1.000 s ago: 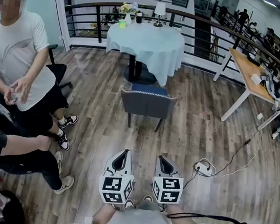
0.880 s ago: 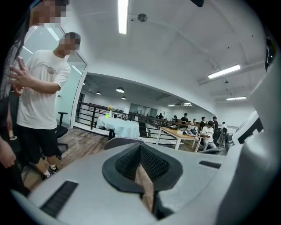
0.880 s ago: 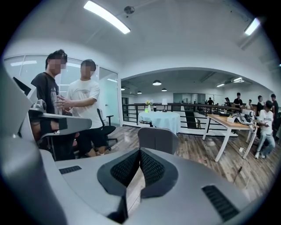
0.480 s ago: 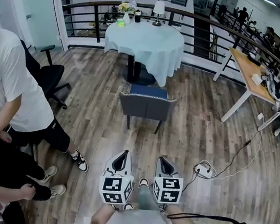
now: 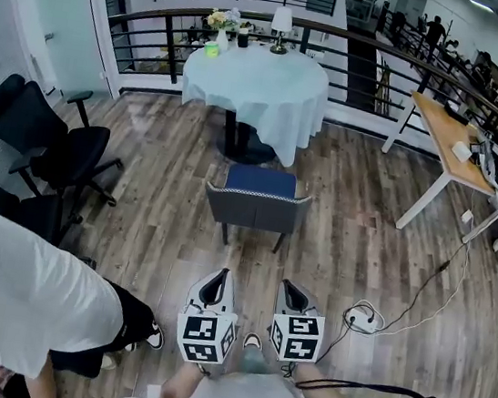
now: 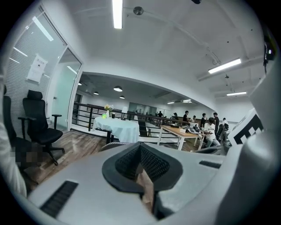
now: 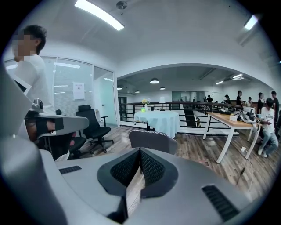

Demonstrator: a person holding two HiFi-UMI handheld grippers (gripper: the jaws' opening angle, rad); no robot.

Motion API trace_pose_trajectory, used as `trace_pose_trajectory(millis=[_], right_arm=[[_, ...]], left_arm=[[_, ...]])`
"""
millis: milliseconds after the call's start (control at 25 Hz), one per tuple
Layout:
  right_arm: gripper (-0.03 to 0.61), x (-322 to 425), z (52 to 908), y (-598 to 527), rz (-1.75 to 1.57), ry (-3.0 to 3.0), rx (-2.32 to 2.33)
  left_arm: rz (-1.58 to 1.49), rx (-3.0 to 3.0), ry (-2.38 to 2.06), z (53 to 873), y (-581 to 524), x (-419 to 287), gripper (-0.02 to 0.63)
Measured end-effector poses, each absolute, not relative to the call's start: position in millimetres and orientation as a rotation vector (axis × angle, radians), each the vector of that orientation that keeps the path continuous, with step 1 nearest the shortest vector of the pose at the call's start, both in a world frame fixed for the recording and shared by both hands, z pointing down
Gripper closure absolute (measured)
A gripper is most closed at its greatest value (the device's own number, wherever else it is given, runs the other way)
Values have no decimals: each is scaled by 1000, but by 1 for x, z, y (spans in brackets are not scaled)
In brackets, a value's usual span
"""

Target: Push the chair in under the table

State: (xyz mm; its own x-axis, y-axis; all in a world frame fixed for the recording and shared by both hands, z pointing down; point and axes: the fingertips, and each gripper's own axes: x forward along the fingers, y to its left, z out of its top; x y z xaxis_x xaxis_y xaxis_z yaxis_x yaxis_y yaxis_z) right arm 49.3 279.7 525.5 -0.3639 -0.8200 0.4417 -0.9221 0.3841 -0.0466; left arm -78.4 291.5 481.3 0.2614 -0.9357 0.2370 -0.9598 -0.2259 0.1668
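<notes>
- In my judgement the task is only just beginning. The chair [image 5: 258, 199] is standing on the wood floor with its back toward the person. Its seat is sitting near the cloth-covered round worktop [image 5: 257, 75] but not under it.
- The left gripper [image 5: 215, 281] and right gripper [image 5: 291, 290] are pointing side by side at the chair, well apart from it. Each is keeping its jaws pressed together, pinching nothing.
- Reaching the backrest and pushing the chair under are both waiting to be done.
- The head view alone is showing the open floor between chair and worktop, and a cabled power strip [image 5: 363, 302] lying to the right.
- The right gripper view is showing the backrest plainly above its jaws. The left gripper view is showing only a sliver of it, alongside a black office chair [image 6: 40, 123].
</notes>
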Motion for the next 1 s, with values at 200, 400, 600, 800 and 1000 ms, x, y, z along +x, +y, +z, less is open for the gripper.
trace_pose_trajectory(millis=[200,400,600,800,1000], right_arm=[[561,58,522,239,408,-2316,1482],[561,70,528,203,429,-2323,1450],[561,80,535,168,452,-2322,1415],[561,87,541,139,452,-2330,1373],[561,94,542,116,466,-2332,1365]], left_arm=[[135,2232,-1778,479,252,-72,612],[150,2202,-1793,485,219,-65,612],[158,2175,-1806,489,187,-57,612],[147,2147,-1834,491,159,-51,612],[162,2127,-1842,494,143,-47,612]])
